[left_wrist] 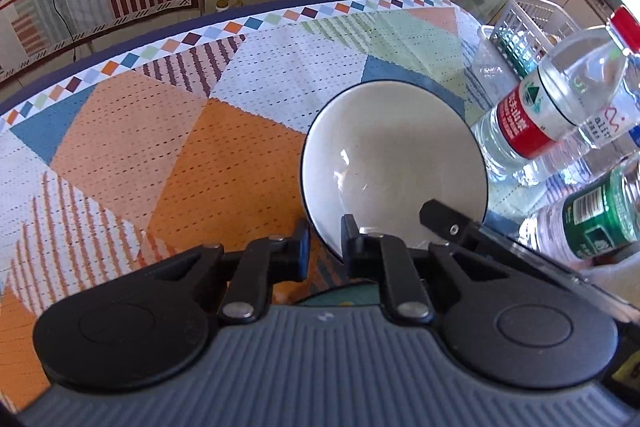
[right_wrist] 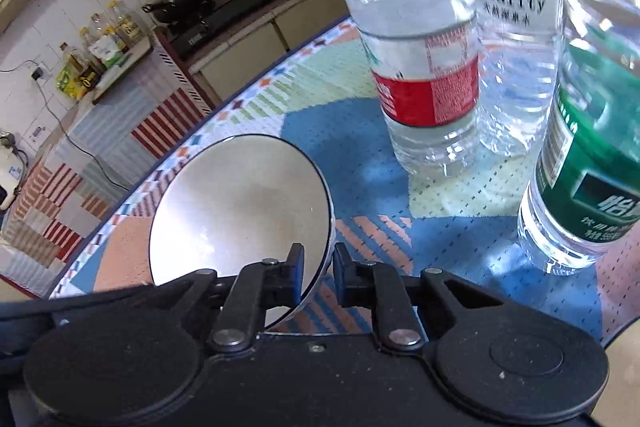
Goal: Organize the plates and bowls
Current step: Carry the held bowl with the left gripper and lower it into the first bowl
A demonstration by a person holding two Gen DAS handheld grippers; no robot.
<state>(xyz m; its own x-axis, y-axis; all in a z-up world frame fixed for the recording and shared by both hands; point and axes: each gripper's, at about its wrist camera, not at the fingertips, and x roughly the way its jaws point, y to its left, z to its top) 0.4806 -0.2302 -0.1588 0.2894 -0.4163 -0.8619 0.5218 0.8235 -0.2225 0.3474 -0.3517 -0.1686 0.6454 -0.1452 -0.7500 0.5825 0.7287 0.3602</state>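
Left wrist view: the left gripper (left_wrist: pixel 325 241) is clamped on the near rim of the white bowl (left_wrist: pixel 394 163), one finger outside the wall and one inside, with the bowl sitting at about one o'clock from the gripper on the patterned tablecloth (left_wrist: pixel 160 131). The black tip of the right gripper (left_wrist: pixel 448 223) reaches the same bowl's rim at about five o'clock. In the right wrist view that gripper (right_wrist: pixel 318 267) likewise pinches the bowl (right_wrist: pixel 240 203) by its edge, the rim running between its closed fingers. Three water bottles stand at one to three o'clock: a red-label bottle (right_wrist: pixel 424 67), a clear bottle (right_wrist: pixel 516 27) behind it, and a green-label bottle (right_wrist: pixel 588 155) (nearest, blurred). A white basket (left_wrist: pixel 532 23) sits past them, its contents seemingly hard to make out.
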